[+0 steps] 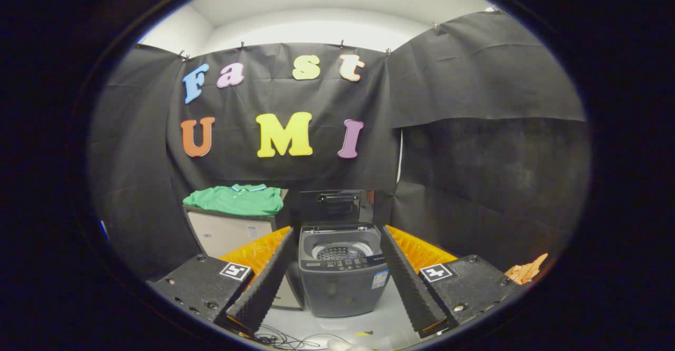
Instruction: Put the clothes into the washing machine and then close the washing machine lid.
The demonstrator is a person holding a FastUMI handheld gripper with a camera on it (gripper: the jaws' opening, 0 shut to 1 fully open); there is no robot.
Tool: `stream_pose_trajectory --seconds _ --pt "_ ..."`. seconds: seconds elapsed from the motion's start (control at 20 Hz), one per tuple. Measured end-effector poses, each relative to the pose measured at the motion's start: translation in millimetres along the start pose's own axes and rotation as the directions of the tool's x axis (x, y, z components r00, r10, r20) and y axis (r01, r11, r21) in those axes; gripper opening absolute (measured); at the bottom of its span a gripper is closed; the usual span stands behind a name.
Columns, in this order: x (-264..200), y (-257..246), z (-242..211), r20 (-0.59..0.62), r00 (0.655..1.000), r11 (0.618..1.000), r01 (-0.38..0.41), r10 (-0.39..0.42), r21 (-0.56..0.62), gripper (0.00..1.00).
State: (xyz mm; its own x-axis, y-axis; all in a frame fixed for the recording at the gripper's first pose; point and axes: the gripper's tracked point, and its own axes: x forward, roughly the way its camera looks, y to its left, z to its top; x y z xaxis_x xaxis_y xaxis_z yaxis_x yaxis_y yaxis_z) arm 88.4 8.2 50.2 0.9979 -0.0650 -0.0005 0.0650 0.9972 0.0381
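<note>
While the gripper is hovering with fingers wide apart and empty, the washing machine is standing between them, lid raised; the green shirt is lying on a cabinet beside it.

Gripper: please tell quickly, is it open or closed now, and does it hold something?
Gripper: open, holding nothing; the washing machine stands beyond its fingers.

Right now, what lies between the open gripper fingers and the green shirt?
In the gripper view, the beige cabinet bearing the folded green polo shirt lies beyond the left finger; the open gripper frames the grey washing machine.
</note>
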Motion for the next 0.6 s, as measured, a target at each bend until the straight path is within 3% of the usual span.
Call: stream_pose_trajectory --seconds 0.6 --pt "196.4 106.5 86.6 0.014 0.988 0.988 -0.156 0.155 0.023 1.00"
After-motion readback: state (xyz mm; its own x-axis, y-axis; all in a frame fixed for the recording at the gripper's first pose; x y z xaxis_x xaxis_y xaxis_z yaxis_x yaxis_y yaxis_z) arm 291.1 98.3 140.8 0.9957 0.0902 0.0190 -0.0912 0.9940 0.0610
